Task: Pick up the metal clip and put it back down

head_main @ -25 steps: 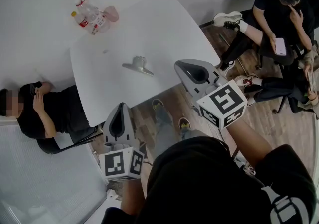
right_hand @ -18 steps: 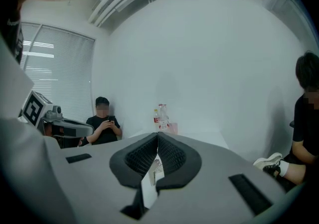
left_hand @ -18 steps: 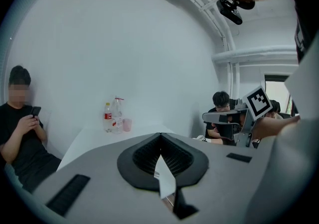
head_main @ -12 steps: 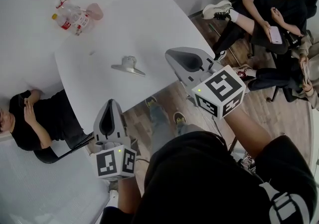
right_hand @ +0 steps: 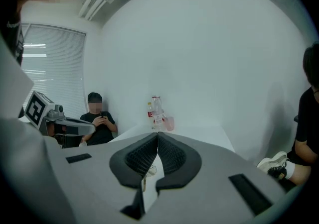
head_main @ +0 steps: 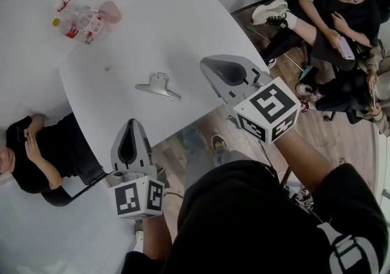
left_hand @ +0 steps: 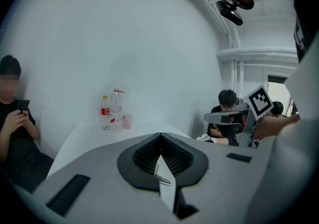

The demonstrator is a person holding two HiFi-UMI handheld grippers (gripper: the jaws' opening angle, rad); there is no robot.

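In the head view, the metal clip lies on the white table, a little in from the near edge, with one handle raised off the surface. Nothing touches it. My left gripper sits at the table's near edge, short of the clip. My right gripper hangs over the table just to the clip's right and clear of it. A cluster of bottles and a pink cup stand at the far corner, well away from the work.

In the left gripper view, the tongs are clenched, their ribbed pads meeting at the tips with nothing caught between them. The table runs ahead to the bottles.

In the right gripper view, these tongs are clenched too, and empty. A small glint of metal shows through the gap below the pads. I take it for the clip, lying on the table beyond.

I judge this to be the approach, with the pick-up not yet begun. The right gripper looks the better placed. Next I need to spread its jaws, lower them over the raised handle and line them up squarely. Thin metal could skid across the smooth top if I nudge it before closing.
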